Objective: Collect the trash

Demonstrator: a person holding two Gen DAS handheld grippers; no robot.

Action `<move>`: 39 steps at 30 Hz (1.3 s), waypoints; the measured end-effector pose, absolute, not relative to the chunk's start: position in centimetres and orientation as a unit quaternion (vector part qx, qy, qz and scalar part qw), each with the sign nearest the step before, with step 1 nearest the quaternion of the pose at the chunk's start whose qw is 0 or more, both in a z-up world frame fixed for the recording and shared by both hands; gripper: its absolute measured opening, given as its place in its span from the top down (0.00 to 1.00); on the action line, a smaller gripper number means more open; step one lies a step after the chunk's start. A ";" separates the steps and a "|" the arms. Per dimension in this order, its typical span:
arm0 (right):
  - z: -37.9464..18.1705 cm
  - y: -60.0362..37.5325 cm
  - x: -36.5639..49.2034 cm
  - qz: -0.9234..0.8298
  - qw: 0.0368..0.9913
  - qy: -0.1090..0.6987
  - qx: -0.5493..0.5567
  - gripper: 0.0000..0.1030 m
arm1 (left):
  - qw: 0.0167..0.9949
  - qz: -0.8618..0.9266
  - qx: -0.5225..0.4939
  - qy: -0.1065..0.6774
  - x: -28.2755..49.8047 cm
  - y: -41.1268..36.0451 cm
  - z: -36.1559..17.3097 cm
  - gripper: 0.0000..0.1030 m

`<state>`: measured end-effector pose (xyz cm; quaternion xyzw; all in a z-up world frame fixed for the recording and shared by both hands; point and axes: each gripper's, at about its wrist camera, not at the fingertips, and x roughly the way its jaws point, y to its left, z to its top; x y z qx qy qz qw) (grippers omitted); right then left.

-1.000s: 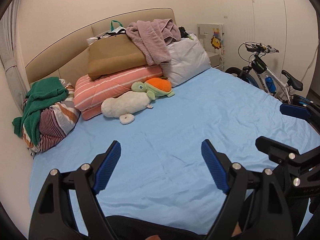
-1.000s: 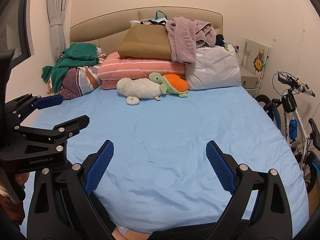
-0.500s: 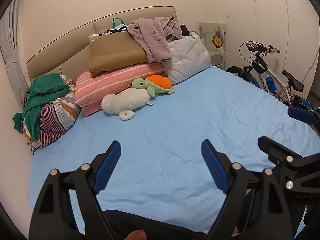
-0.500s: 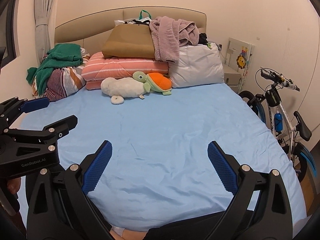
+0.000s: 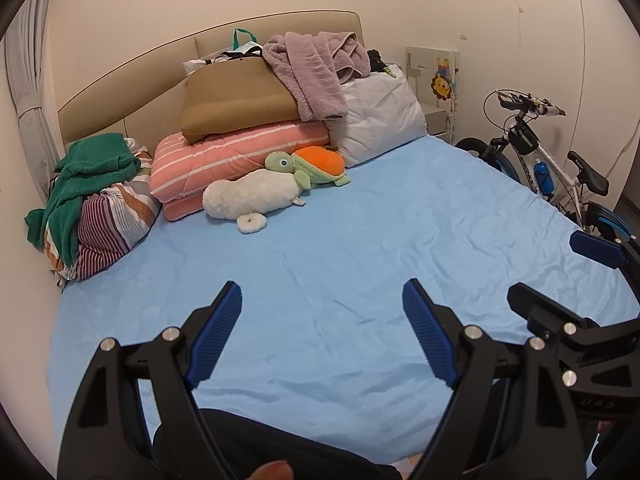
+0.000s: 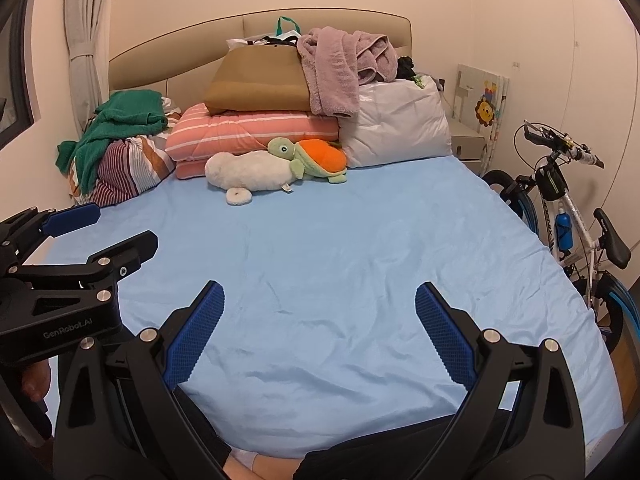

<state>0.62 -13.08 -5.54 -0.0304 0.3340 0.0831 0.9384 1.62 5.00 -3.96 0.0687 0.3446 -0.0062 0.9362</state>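
Note:
No trash shows in either view. My left gripper (image 5: 322,300) is open and empty, held above the foot of a bed with a light blue sheet (image 5: 360,248). My right gripper (image 6: 320,300) is open and empty beside it, over the same sheet (image 6: 340,248). The left gripper also shows at the left edge of the right wrist view (image 6: 96,228), and the right gripper at the right edge of the left wrist view (image 5: 560,272).
At the headboard lie a striped pink quilt (image 5: 236,160), a brown cushion (image 5: 236,100), a mauve towel (image 5: 316,72), a white pillow (image 5: 376,108), a turtle plush (image 5: 308,164) and a white plush (image 5: 248,200). Green clothes (image 5: 88,176) are piled left. A bicycle (image 5: 548,168) stands right.
Both grippers have drawn back and risen a little, so more of the bed and the bicycle shows. The jaws stay open.

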 end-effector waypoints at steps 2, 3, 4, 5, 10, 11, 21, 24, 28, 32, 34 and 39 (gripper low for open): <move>-5.6 -13.1 0.6 0.083 0.938 0.334 -0.030 0.10 | 0.936 -0.007 0.069 0.345 1.6 5.0 -4.0 0.20; -5.5 -13.1 0.6 0.084 0.938 0.334 -0.030 0.10 | 0.936 -0.007 0.069 0.344 1.6 5.0 -4.0 0.20; -5.6 -13.1 0.6 0.085 0.938 0.334 -0.031 0.10 | 0.936 -0.006 0.069 0.344 1.6 4.9 -4.0 0.20; -5.7 -13.0 0.6 0.086 0.938 0.335 -0.031 0.10 | 0.936 -0.006 0.069 0.344 1.6 4.9 -4.0 0.20; -5.8 -12.8 0.5 0.092 0.937 0.335 -0.032 0.10 | 0.936 -0.010 0.067 0.345 1.6 4.8 -3.9 0.20; -5.8 -12.8 0.5 0.092 0.937 0.335 -0.032 0.10 | 0.936 -0.011 0.066 0.345 1.6 4.8 -3.9 0.20; -5.5 -12.8 0.2 0.094 0.939 0.330 -0.028 0.10 | 0.937 -0.015 0.063 0.344 1.6 4.6 -3.8 0.20; -5.6 -13.0 0.2 0.095 0.939 0.330 -0.028 0.10 | 0.938 -0.017 0.061 0.342 1.5 4.5 -3.8 0.20; -5.5 -13.0 0.2 0.095 0.939 0.329 -0.028 0.10 | 0.938 -0.016 0.062 0.339 1.4 4.5 -3.7 0.20; -5.5 -13.0 0.1 0.095 0.939 0.329 -0.027 0.10 | 0.939 -0.018 0.059 0.339 1.2 4.6 -3.6 0.19; -5.5 -13.0 0.1 0.096 0.939 0.329 -0.027 0.10 | 0.938 -0.019 0.057 0.341 1.1 4.6 -3.6 0.19; -5.4 -13.2 0.2 0.096 0.939 0.328 -0.027 0.10 | 0.937 -0.021 0.056 0.343 1.1 4.6 -3.7 0.19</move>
